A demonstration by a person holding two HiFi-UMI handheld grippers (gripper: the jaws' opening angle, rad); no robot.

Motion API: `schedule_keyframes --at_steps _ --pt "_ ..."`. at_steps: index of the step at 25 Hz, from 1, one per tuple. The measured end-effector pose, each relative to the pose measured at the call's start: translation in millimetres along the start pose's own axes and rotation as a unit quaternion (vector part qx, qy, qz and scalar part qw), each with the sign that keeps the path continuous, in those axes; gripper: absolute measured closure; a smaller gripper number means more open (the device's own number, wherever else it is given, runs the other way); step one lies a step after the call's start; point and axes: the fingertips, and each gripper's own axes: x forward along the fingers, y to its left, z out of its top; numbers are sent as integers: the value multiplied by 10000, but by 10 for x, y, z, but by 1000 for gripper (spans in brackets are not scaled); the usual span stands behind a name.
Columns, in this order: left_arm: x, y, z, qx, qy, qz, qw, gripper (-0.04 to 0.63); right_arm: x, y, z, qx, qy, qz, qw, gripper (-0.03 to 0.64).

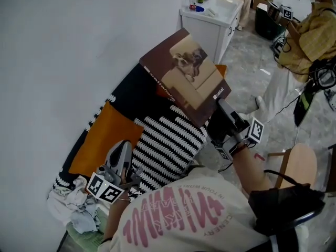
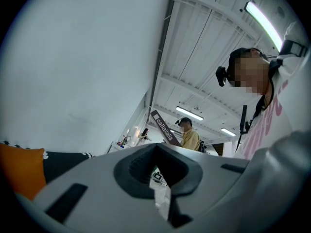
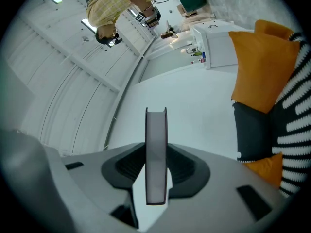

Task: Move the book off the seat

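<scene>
The jaws of the right gripper [image 3: 156, 171] pinch the brown hardcover book [image 1: 185, 76] by its lower corner, its edge standing upright between them. The book hangs tilted in the air above the sofa seat [image 1: 152, 101], clear of the black-and-white striped cushion [image 1: 168, 140] and close to the white wall [image 1: 79, 46]. The jaws of the left gripper [image 2: 161, 178] stand slightly apart with nothing between them, low beside the orange cushion [image 1: 105, 138], near a crumpled cloth [image 1: 73, 206].

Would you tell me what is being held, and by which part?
The right claw grips the brown hardcover book by its page edge; the left claw is empty.
</scene>
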Motion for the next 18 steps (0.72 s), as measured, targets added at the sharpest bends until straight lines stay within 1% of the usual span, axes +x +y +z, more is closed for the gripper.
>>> schedule_keyframes --at_steps 3,6,7,10,13,16,18 --pt "-34 -6 -40 -130 87 -34 9999 601 -39 76 -25 -63 -105 -29 9999 472" --pt "41 -171 -163 -41 296 -59 9995 601 -244 209 69 -82 -200 82 9997 472" --pt "108 -247 -209 6 368 -120 9993 600 -327 264 124 -110 -242 145 9995 472" --pt "304 -343 -289 77 578 -415 9974 600 -496 380 221 -218 -456 282 9983 472" --pt "511 -358 -297 136 670 -688 9953 601 -552 438 302 -276 -588 323 9974 472" --pt "814 -569 -337 259 779 -1004 9916 601 -759 616 469 -418 -740 291 9960 472" --pt "1044 -743 -373 250 807 -1171 9895 600 -896 772 616 -538 -848 275 9946 472"
